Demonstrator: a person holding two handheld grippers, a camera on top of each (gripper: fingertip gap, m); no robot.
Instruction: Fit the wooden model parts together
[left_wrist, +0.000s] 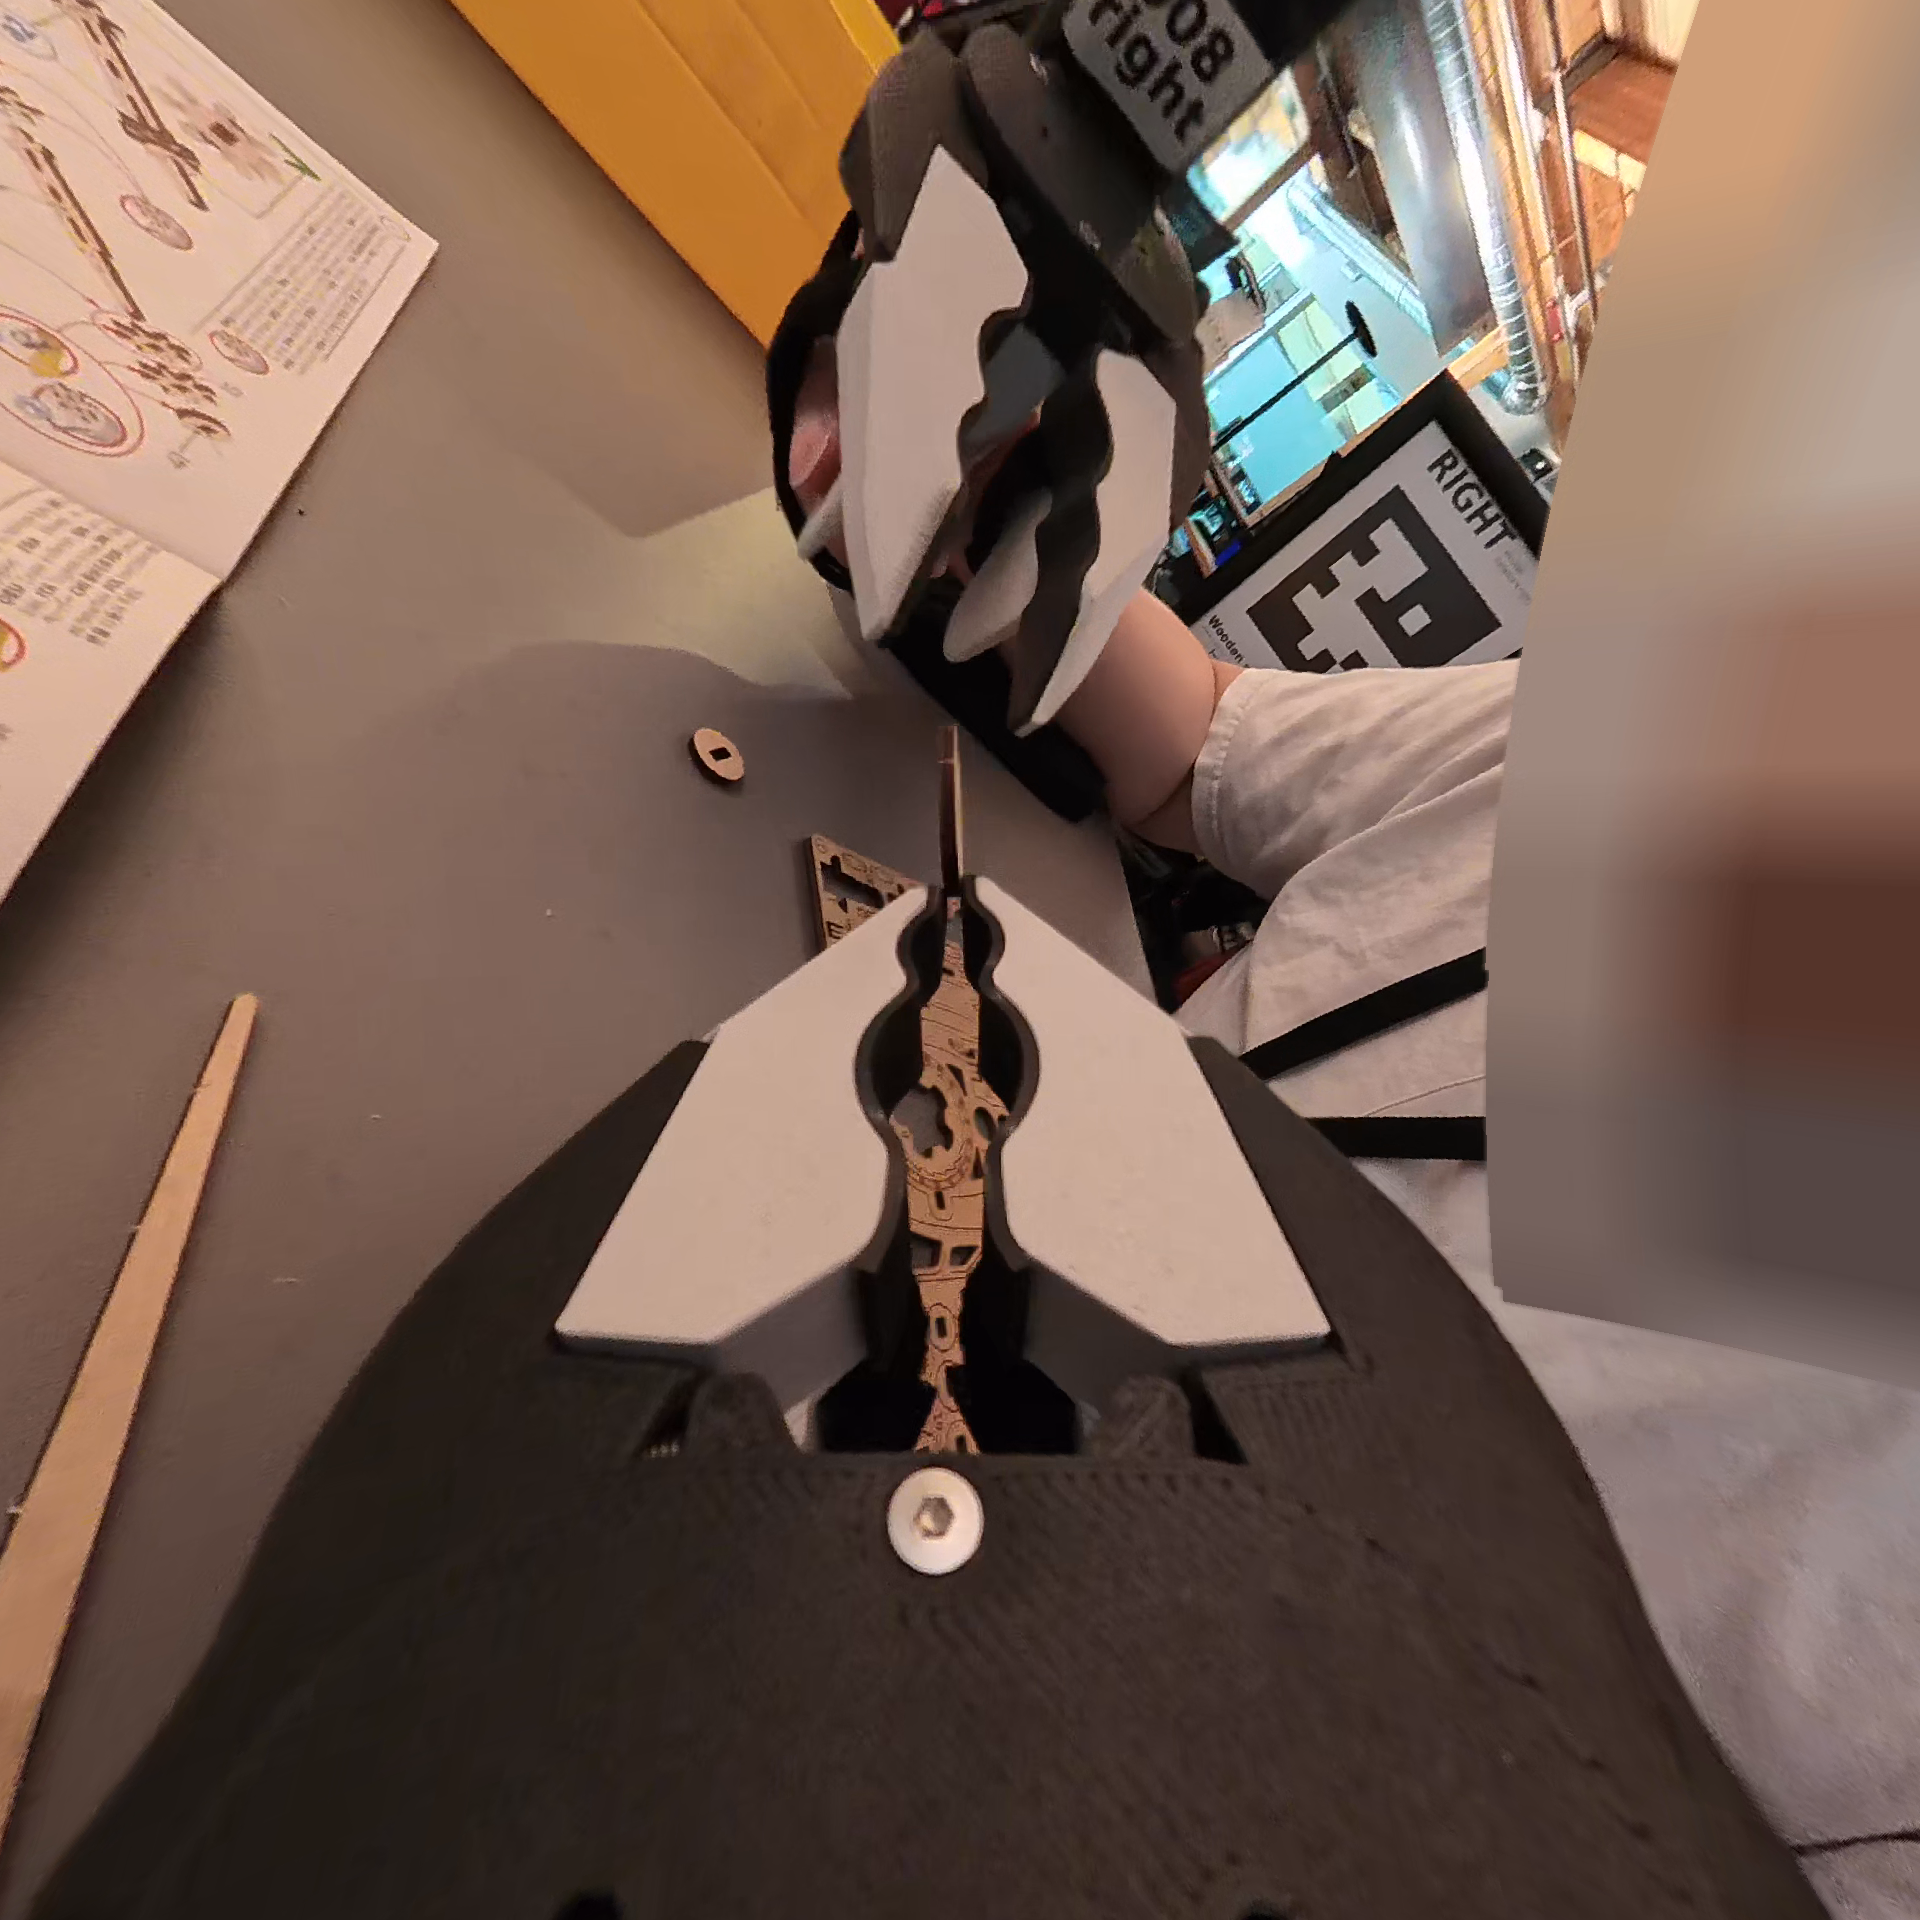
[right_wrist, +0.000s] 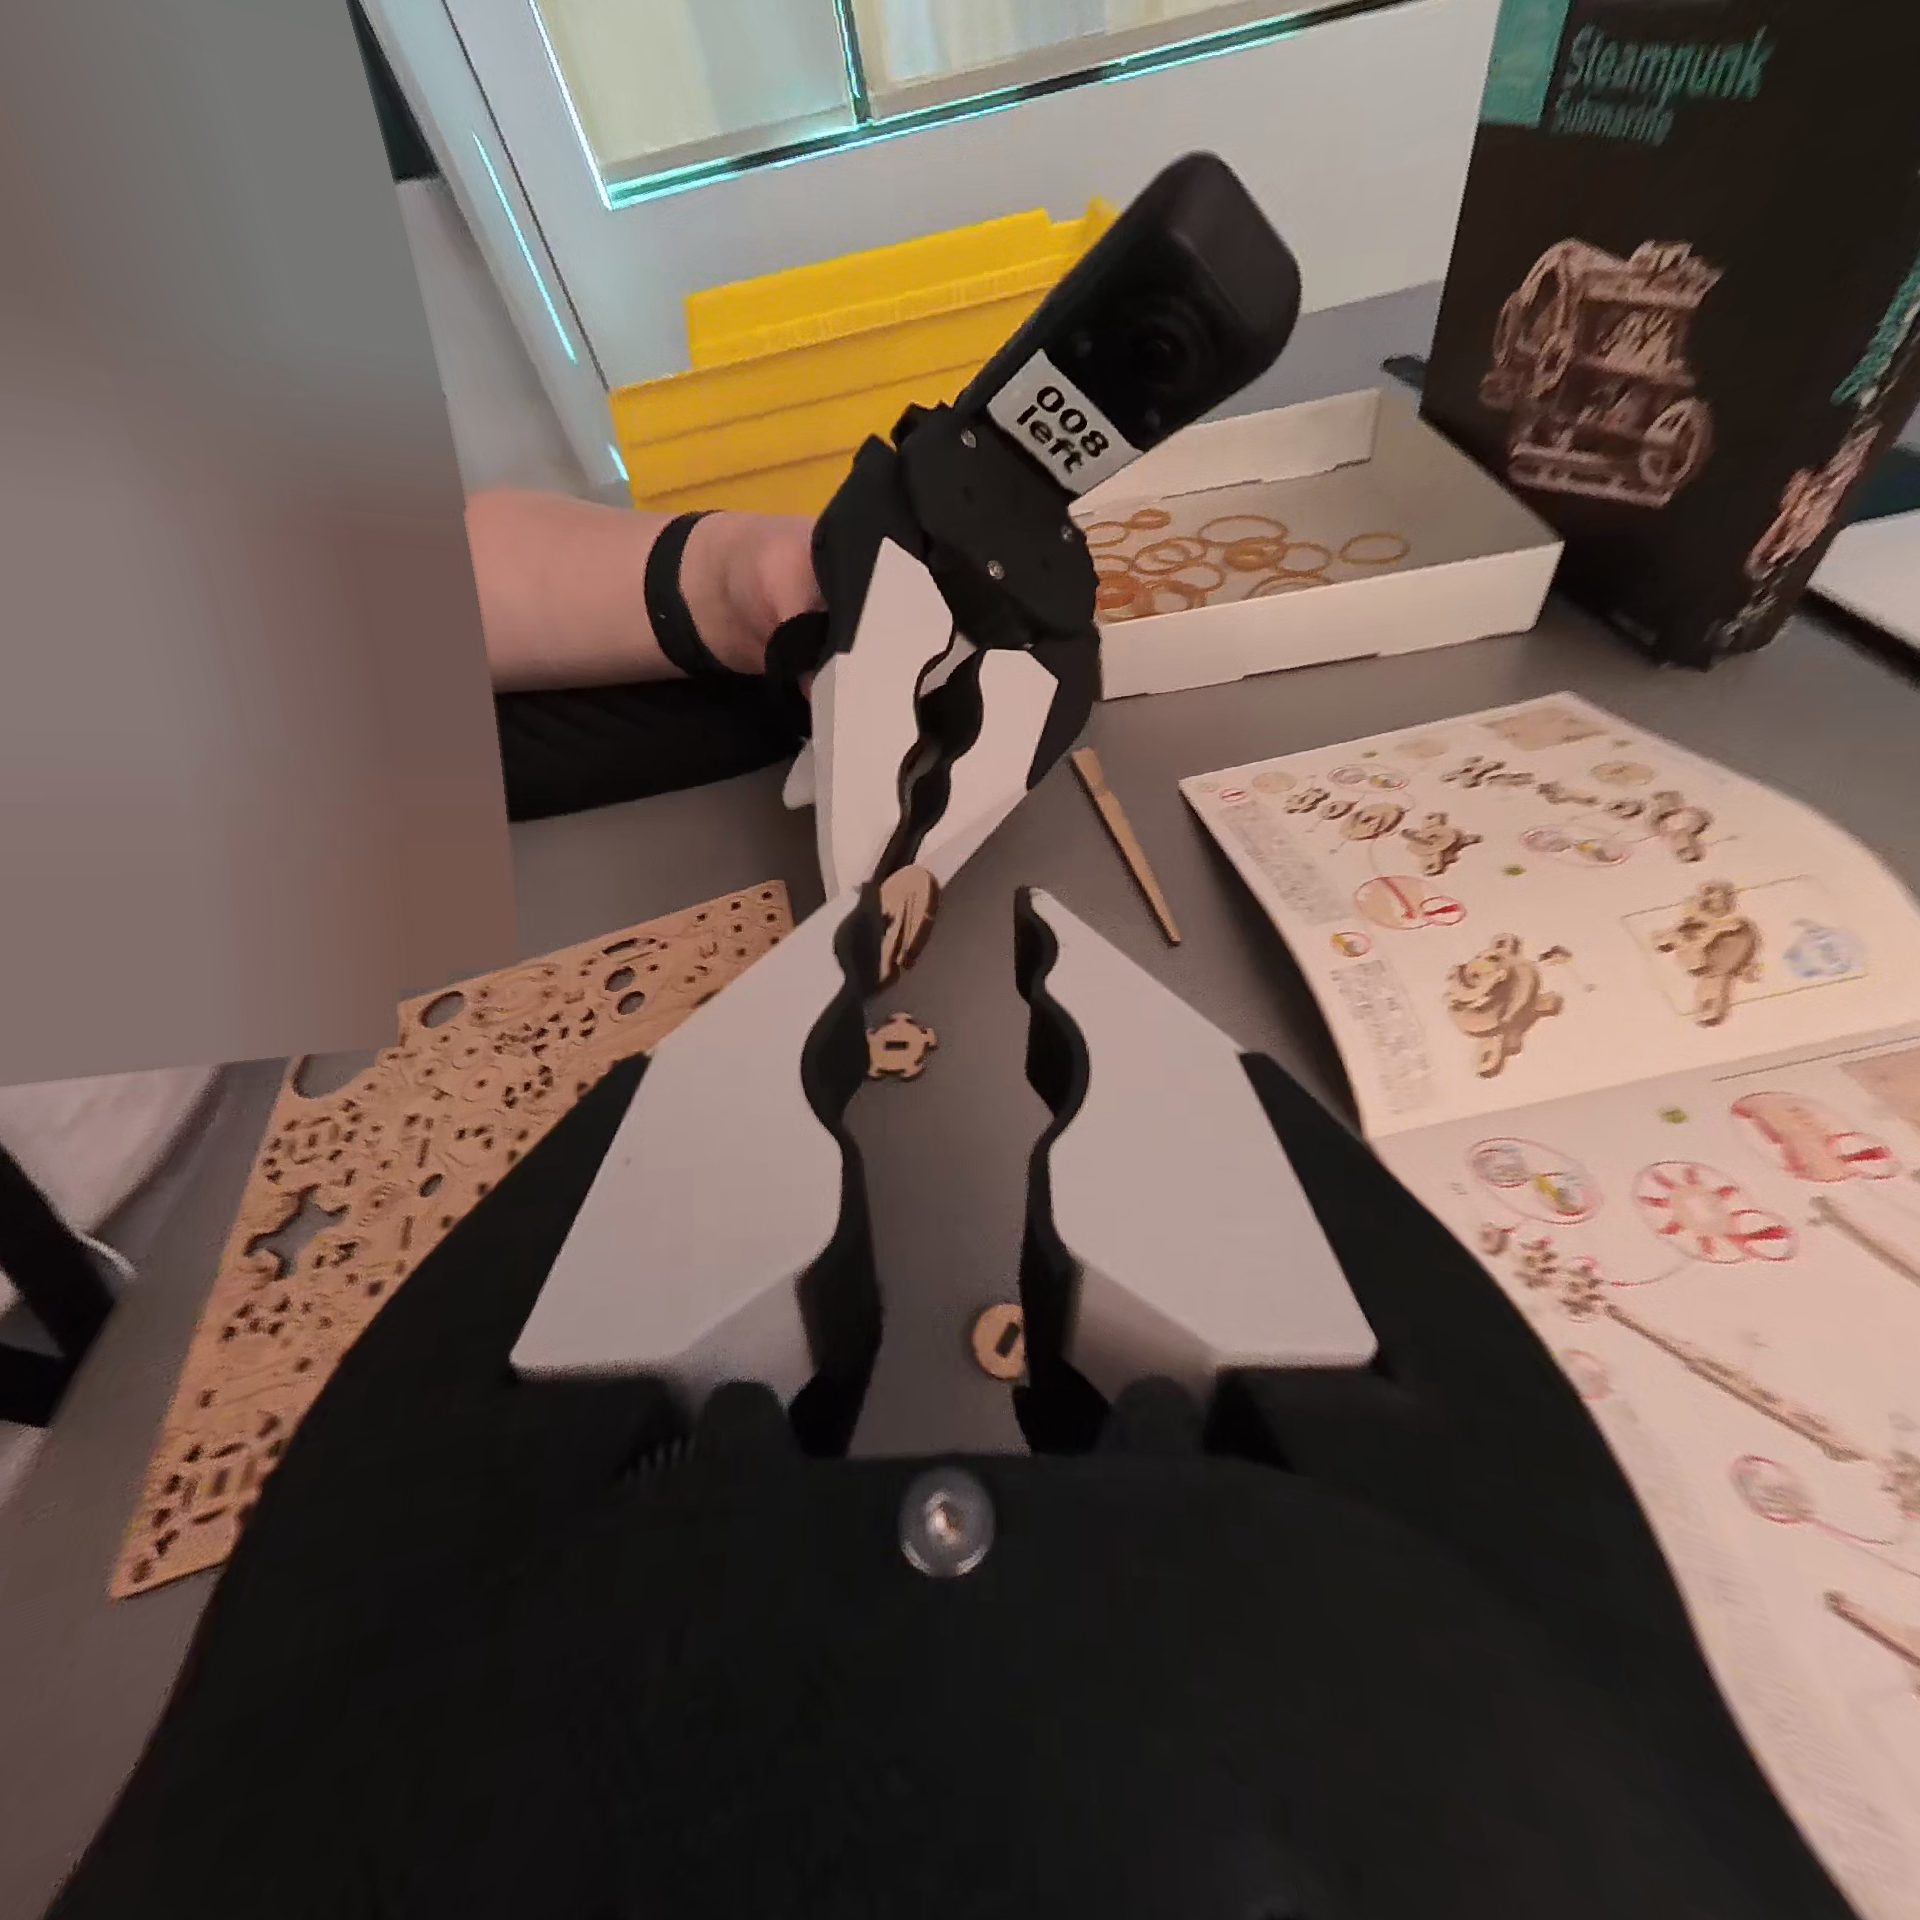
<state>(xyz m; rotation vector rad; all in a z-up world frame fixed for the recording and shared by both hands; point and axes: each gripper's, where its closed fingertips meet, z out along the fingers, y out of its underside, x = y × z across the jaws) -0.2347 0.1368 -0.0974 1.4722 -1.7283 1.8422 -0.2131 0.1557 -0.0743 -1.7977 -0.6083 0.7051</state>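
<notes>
Wooden disc (right_wrist: 902, 923) half-hidden in left claw (right_wrist: 883, 883)

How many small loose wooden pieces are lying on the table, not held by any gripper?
2. A notched gear-like piece lies between the open right gripper's fingers; a round disc with a slot lies nearer its base. Others may be hidden under the grippers.
</notes>
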